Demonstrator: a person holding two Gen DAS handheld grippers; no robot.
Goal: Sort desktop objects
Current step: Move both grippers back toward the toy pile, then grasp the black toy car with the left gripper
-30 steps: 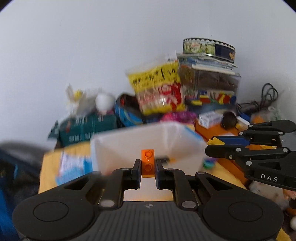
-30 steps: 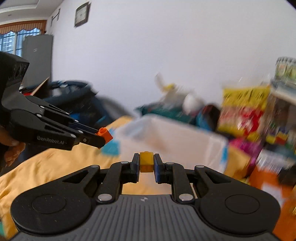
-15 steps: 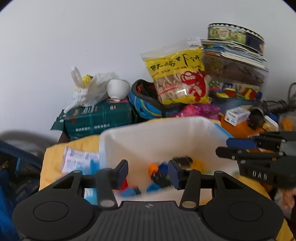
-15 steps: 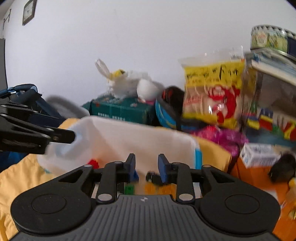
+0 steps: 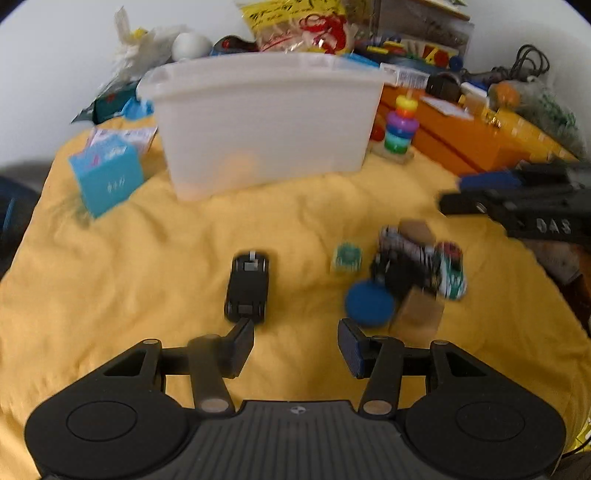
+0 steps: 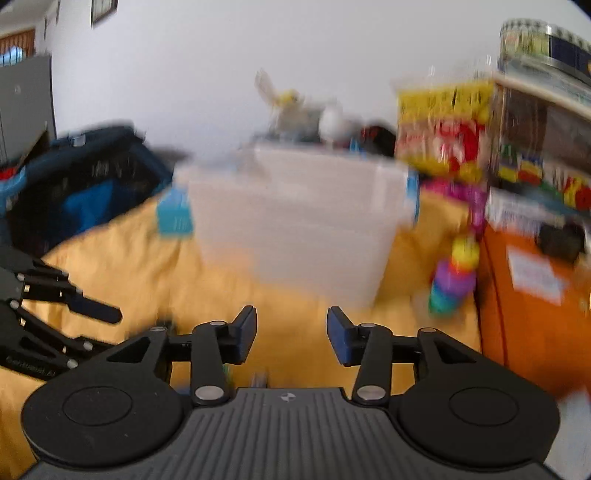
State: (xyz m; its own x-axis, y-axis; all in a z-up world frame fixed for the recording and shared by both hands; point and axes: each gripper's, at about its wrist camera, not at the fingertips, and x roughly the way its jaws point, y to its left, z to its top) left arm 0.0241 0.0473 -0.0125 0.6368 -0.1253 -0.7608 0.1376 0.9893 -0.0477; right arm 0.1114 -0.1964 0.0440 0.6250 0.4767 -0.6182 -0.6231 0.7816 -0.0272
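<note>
Bricks gone — black car point(image 5: 246, 287) before left tongs point(image 5: 295, 347).

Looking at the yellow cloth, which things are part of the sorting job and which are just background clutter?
Part of the job:
white bin
black toy car
blue disc
green block
wooden block
both grippers, left gripper and right gripper, jaws open and empty

Just lying about:
ring stacker
snack bag
blue card box

White letters reading "DAS" stand on the side of the right gripper point(image 5: 524, 206) in the left wrist view. Print on the yellow snack bag point(image 5: 295, 22) and the blue card box point(image 5: 107, 177) is too blurred to read.
</note>
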